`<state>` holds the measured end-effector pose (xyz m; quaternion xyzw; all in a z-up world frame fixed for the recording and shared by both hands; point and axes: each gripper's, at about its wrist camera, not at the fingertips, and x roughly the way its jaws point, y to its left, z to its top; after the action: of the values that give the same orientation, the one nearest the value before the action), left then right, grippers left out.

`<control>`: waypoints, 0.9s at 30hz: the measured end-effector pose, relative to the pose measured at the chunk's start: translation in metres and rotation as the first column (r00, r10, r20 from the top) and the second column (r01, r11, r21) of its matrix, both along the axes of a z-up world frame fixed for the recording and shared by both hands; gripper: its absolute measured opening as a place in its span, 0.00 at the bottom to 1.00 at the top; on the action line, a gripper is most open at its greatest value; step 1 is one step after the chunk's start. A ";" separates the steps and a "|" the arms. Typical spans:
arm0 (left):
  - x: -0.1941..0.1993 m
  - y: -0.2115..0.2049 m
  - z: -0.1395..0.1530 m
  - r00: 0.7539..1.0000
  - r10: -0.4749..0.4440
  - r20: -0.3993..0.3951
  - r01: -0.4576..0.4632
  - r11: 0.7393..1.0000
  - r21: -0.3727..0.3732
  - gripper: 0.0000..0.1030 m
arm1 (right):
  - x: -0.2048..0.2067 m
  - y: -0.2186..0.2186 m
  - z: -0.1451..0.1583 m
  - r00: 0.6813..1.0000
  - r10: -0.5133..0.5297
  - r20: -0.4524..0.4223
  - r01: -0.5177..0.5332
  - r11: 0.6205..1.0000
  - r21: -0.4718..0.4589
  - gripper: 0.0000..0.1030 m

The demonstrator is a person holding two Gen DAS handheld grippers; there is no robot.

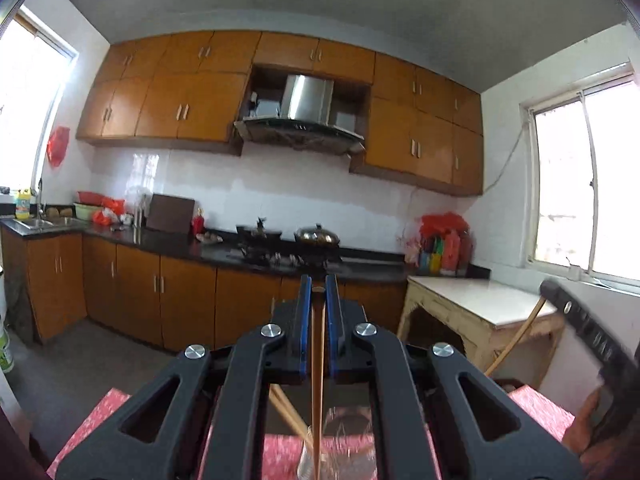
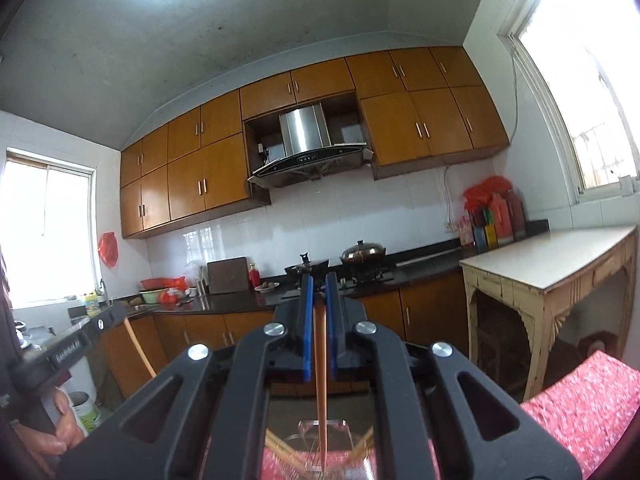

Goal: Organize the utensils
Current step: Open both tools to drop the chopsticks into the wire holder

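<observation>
My left gripper (image 1: 319, 284) is shut on a wooden chopstick (image 1: 318, 360). The stick hangs down from the blue pads into a clear glass (image 1: 344, 452) on the red patterned cloth (image 1: 100, 412). More chopsticks (image 1: 288, 416) lean inside the glass. My right gripper (image 2: 319, 284) is shut on a second chopstick (image 2: 321, 392), whose lower tip hangs over the same glass (image 2: 324, 436). Each gripper shows in the other's view: the right gripper (image 1: 554, 292) at the right edge, the left gripper (image 2: 116, 314) at the left with a hand (image 2: 60, 420) on it.
A cream side table (image 2: 560, 264) with a white top stands at the right under a window. A dark counter (image 1: 180, 246) with a stove, a lidded wok (image 1: 318, 234) and a sink runs along the far wall. Brown cabinets and a steel range hood (image 1: 308, 100) hang above it.
</observation>
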<state>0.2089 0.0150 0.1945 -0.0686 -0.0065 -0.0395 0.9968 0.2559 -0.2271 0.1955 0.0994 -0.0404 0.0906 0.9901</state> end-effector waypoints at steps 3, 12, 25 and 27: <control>0.021 -0.011 0.000 0.999 0.025 0.029 -0.025 1.000 -0.008 0.07 | 0.025 0.009 -0.009 1.000 0.001 -0.007 -0.001 1.000 -0.012 0.07; 0.080 -0.027 -0.047 0.998 0.060 -0.020 -0.061 0.998 -0.021 0.07 | 0.089 0.014 -0.045 0.997 0.002 -0.077 -0.002 1.000 -0.003 0.07; 0.106 -0.016 -0.082 0.978 0.084 -0.192 -0.087 0.996 -0.006 0.32 | 0.116 0.002 -0.087 0.970 -0.017 -0.241 0.010 1.000 -0.029 0.29; 0.093 -0.009 -0.080 0.977 0.113 -0.180 -0.114 0.993 0.005 0.41 | 0.104 -0.005 -0.088 0.969 -0.032 -0.244 0.026 0.999 -0.029 0.29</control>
<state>0.3023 0.0063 0.1149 -0.0743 0.0794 0.0239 0.9938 0.3602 -0.2323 0.1079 0.0966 0.0815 0.0638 0.9899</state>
